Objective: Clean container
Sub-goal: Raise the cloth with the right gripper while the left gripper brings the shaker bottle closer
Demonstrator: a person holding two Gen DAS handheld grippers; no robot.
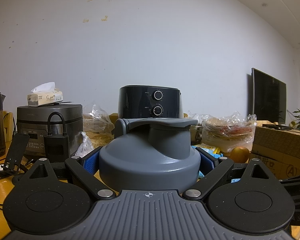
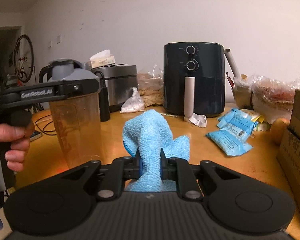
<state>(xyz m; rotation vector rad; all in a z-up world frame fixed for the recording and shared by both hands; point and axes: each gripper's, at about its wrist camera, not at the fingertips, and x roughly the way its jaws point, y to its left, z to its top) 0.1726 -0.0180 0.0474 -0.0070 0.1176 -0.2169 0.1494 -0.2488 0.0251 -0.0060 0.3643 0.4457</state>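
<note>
While left gripper [image 1: 149,160] jaws clamp bottle [image 2: 76,108], right gripper [image 2: 150,165] jaws pinch cloth [image 2: 152,138].

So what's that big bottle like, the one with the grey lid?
The bottle stands upright on the wooden table. Its body looks like clear, slightly cloudy plastic with faint markings, and nothing can be seen inside. On top sits a grey lid, seemingly plastic too, with a raised spout under a closed flip cap. The left gripper clamps the lid from both sides. The blue cloth, pinched in the right gripper, is beside the bottle, not touching it.
</note>
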